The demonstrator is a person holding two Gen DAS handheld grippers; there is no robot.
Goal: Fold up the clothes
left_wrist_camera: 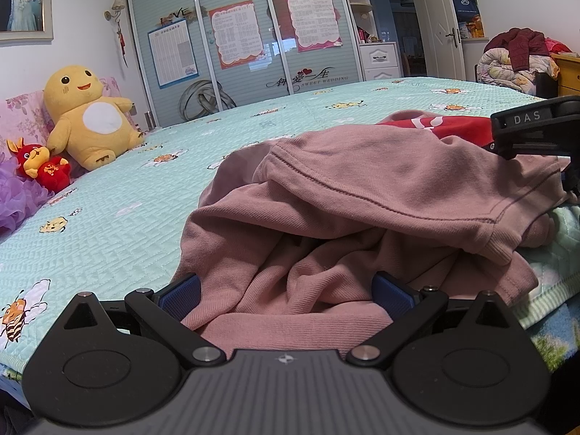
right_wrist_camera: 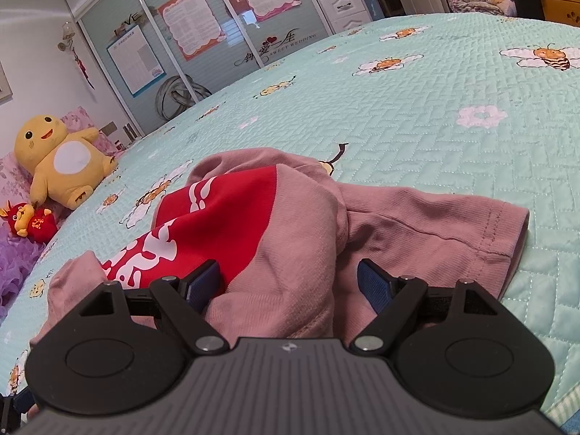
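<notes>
A dusty-pink garment point(left_wrist_camera: 362, 188) with a red, white-lettered panel point(right_wrist_camera: 217, 210) lies crumpled on the mint bedspread point(left_wrist_camera: 127, 224), near the bed's front edge. My left gripper point(left_wrist_camera: 286, 295) stands wide open over its near folds, with pink cloth bunched loosely between the blue pads point(left_wrist_camera: 181, 297). My right gripper point(right_wrist_camera: 290, 282) is also wide open, straddling a ridge of the pink cloth point(right_wrist_camera: 308, 239) beside the red panel. A short sleeve point(right_wrist_camera: 453, 224) spreads out to its right. The right gripper's black body point(left_wrist_camera: 536, 127) shows at the left wrist view's right edge.
A yellow plush point(left_wrist_camera: 87, 119), a small red plush point(left_wrist_camera: 40, 163) and purple fluff point(left_wrist_camera: 14, 199) sit at the pillow end on the left. A sliding wardrobe point(left_wrist_camera: 235, 36) stands behind the bed. Piled bedding point(left_wrist_camera: 507, 61) lies at the far right. The bedspread's edge point(left_wrist_camera: 543, 301) runs close by.
</notes>
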